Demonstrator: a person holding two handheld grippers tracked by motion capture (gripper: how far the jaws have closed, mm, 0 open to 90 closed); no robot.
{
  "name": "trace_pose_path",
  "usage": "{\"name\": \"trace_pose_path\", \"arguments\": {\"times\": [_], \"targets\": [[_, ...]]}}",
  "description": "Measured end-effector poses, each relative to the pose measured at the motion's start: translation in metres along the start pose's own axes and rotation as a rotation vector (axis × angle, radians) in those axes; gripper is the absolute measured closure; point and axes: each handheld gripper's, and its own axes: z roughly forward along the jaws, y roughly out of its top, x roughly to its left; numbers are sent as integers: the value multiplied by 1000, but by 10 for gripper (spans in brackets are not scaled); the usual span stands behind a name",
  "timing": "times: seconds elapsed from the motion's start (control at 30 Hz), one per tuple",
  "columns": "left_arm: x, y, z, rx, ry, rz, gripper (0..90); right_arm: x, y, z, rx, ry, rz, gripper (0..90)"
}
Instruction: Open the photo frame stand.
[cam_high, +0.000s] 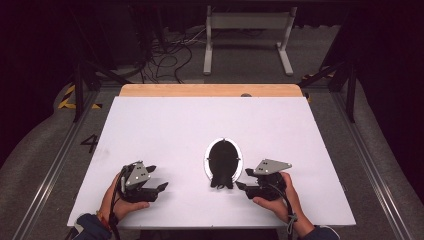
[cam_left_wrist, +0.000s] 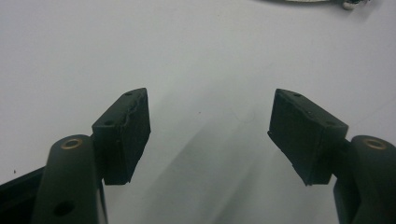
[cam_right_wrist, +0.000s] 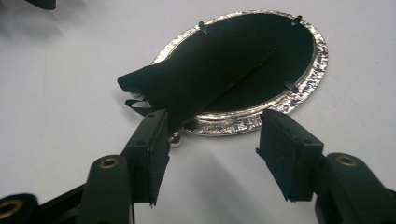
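An oval silver picture frame (cam_high: 206, 161) lies face down on the white table, its black back (cam_right_wrist: 280, 51) up. A black easel stand (cam_right_wrist: 196, 74) slopes up from the back and juts past the near rim. My right gripper (cam_right_wrist: 212, 144) stands open just short of that near rim. Its left pad (cam_right_wrist: 152, 149) is close under the stand's foot, and nothing is pressed between the pads. In the high view the right gripper (cam_high: 243, 178) sits right of the frame. My left gripper (cam_high: 159, 177) rests farther left, open over bare table, with nothing between its pads (cam_left_wrist: 126, 130).
The white board (cam_high: 165, 125) covers the table, with a wooden strip (cam_high: 210, 90) along its far edge. Beyond it on the floor stand white table legs (cam_high: 247, 40) and loose cables (cam_high: 170, 55). Metal rails (cam_high: 372, 170) run along both sides.
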Motion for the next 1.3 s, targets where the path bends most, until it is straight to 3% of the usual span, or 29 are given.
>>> {"name": "trace_pose_path", "arguments": {"times": [0.3, 0.53, 1.03, 1.3], "targets": [[-1, 1, 1, 0, -10, 3, 294, 14, 2, 6, 20, 42, -20, 430], [-1, 1, 2, 5, -10, 1, 293, 19, 0, 15, 61, 36, -28, 437], [-2, 1, 1, 6, -20, 12, 278, 21, 3, 30, 145, 18, -60, 562], [-4, 0, 5, 7, -52, 5, 270, 21, 1, 29, 136, 39, -57, 643]]}}
